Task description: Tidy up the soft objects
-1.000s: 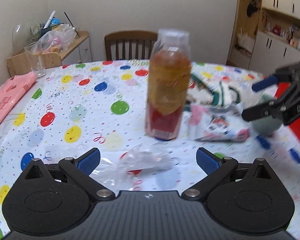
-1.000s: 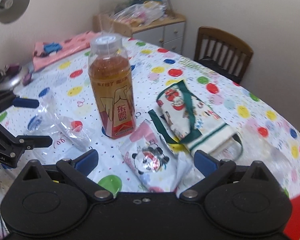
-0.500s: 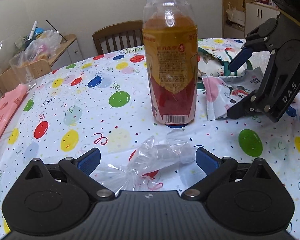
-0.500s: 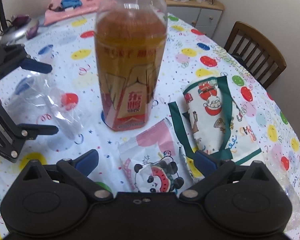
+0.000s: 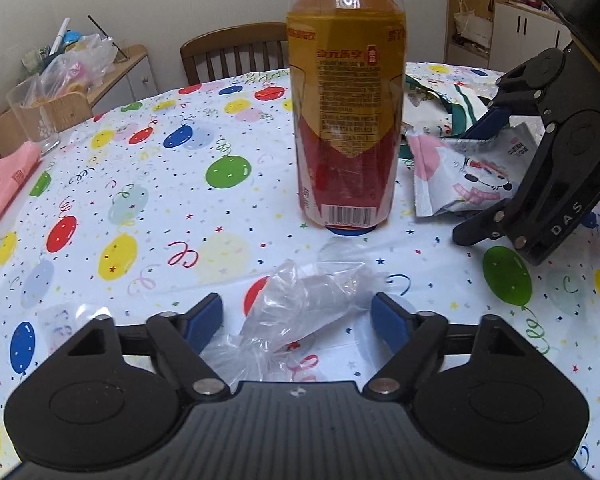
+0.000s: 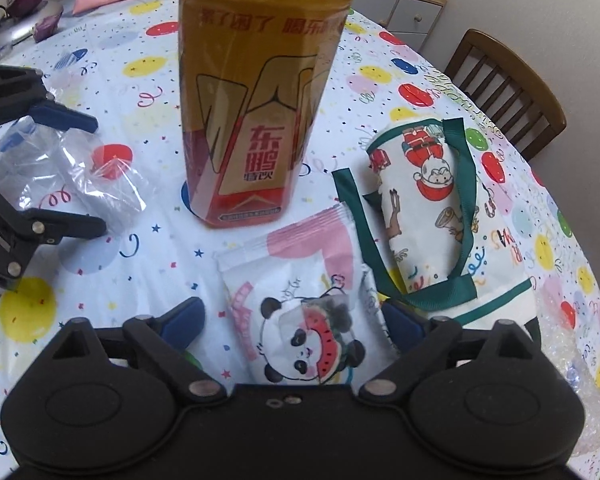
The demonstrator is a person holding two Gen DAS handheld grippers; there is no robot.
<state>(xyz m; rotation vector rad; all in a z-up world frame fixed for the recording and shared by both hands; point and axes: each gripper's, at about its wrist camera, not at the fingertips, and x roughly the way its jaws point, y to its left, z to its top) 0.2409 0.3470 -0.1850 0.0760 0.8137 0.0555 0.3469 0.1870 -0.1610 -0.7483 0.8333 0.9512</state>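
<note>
A crumpled clear plastic bag lies on the balloon-print tablecloth between the open fingers of my left gripper; it also shows in the right wrist view. A panda-print soft packet lies between the open fingers of my right gripper; it shows in the left wrist view with the right gripper around it. A Christmas-print cloth bag with green straps lies just right of the packet.
A tall orange drink bottle stands upright between the two grippers, close to both. A pink cloth and a glass sit at the far left table edge. A wooden chair stands behind the table. Bubble wrap lies at the right edge.
Both grippers have moved forward and down toward the table. The plastic bag now sits between the left fingers and the panda packet between the right fingers. Both stay open.
</note>
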